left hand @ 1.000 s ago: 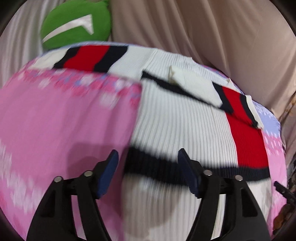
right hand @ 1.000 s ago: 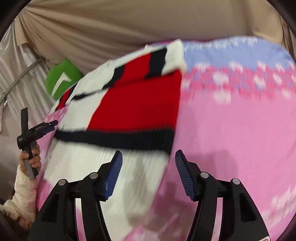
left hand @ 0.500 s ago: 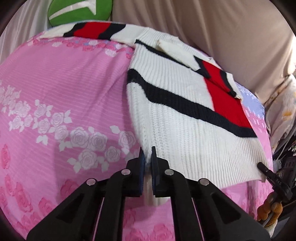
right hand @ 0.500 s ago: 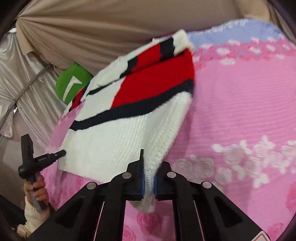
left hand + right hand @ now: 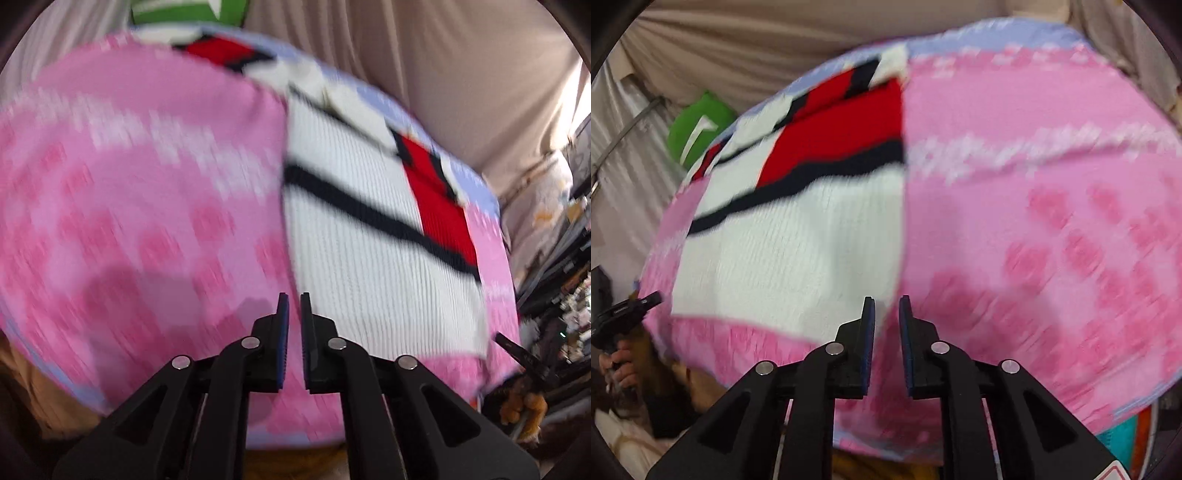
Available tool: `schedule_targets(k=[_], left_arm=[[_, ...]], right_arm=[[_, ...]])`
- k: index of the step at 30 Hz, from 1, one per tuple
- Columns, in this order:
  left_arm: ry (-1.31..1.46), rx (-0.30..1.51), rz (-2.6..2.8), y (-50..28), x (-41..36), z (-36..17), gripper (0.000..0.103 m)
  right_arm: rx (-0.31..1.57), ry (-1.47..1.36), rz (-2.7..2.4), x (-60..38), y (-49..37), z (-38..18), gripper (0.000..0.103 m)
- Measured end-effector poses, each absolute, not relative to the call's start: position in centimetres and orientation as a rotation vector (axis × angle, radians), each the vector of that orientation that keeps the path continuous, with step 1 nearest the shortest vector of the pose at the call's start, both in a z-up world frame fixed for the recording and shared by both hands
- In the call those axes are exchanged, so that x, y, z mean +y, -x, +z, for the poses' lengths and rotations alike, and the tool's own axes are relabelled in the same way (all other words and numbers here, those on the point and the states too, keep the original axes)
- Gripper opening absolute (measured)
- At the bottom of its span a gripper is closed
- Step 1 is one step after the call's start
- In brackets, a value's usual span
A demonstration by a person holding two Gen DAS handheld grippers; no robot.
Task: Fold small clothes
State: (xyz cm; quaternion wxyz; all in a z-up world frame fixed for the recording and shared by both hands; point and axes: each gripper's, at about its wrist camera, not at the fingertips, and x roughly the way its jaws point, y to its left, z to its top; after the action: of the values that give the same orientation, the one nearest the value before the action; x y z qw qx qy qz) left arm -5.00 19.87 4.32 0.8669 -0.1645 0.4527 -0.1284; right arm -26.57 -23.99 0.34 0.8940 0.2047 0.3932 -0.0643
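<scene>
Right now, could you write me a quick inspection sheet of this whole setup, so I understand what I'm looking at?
Surface: pink flowered bedspread with a pale blue border, blurred.
Job's things: one knit sweater, white with red and black bands, lying flat on the bedspread.
Clutter: green cushion at the far edge.
Grippers: left gripper jaws opening, narrow gap, no cloth between them; right gripper jaws opening, wider gap, also nothing between them.
Cables: nothing seen.
Surroundings: beige curtain behind; a person's hand holding the other gripper's handle at lower left of the right view; dark, unclear items at the right edge of the left view.
</scene>
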Motion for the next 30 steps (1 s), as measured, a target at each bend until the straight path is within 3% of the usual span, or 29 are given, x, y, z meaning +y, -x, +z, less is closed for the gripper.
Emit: schedule_targets(k=[2,4,8,13,19,21,22,25,27,30], left_arm=[[0.351,0.853,-0.231,1.1,22.0,6.5,0.052],[0.368,0.786,-0.142,-3.0,23.9,7.7,0.062],[0.411,0.724,0.083,-15.2,29.0,8.5,0.063],[0.551,0.751,0.243,-28.1,36.3,6.7,0.062],[0.766,0.797,0.304,-34.5,41.7,2.6,0.062],[0.811,0.772,0.317,-35.1,42.6,1.7,0.059],[0.808,0.755,0.322,-35.2,42.8,1.8,0.053],[0.802,0.783,0.287,-36.5,43.0,1.7,0.003],[0.771,0.744,0.274,-36.4,42.1,3.3,0.003],[0.645,0.67,0.209,-35.8,37.6,8.5,0.002]], right_arm=[[0.711,-0.423,-0.117,-24.7,24.8,3.4,0.024],[0.639,-0.428,-0.075,-24.8,22.3,5.4,0.029],[0.584,-0.396,0.025,-22.9,15.4,7.0,0.039],[0.626,-0.381,0.105,-20.8,8.7,5.1,0.04],[0.691,-0.402,0.104,-21.0,4.9,2.0,0.04],[0.717,-0.404,0.089,-21.1,4.7,0.8,0.04],[0.736,-0.41,0.084,-21.1,4.6,0.0,0.041],[0.771,-0.439,0.085,-21.2,4.4,-1.3,0.042],[0.733,-0.427,0.097,-21.2,4.7,-0.9,0.049],[0.731,-0.411,0.106,-20.8,4.7,-1.0,0.051]])
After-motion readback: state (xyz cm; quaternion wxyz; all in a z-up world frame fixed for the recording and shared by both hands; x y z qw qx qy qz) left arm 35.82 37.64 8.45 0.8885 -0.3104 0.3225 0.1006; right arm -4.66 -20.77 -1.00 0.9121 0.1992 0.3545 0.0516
